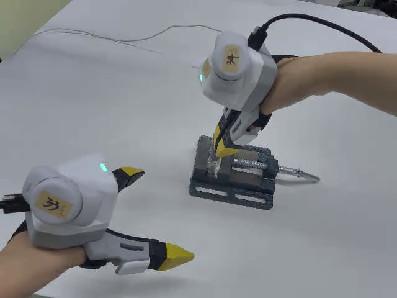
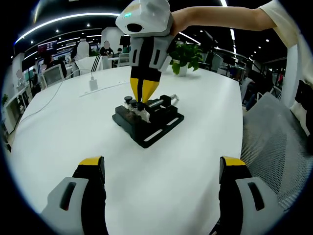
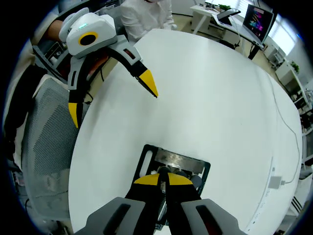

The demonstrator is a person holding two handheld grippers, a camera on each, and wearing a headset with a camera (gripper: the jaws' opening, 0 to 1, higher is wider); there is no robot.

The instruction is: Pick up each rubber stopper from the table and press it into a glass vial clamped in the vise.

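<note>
Centre right of head view: right gripper (image 1: 221, 149), jaws pinched narrow, tips at the glass vial (image 1: 214, 166) clamped in vise (image 1: 245, 186). Lower left: left gripper (image 1: 156, 214), spread wide, empty.

Head view above; all views share vise (image 1: 234, 181).

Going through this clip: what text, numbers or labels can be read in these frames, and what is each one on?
"33": handwritten on the tan sticker on top of the left gripper.
Perhaps "34": handwritten on the second sticker on the right gripper, turned sideways, so not certain.
Monitor behind the table: too blurred to read.
Wall sign in the room: too small to read.
</note>
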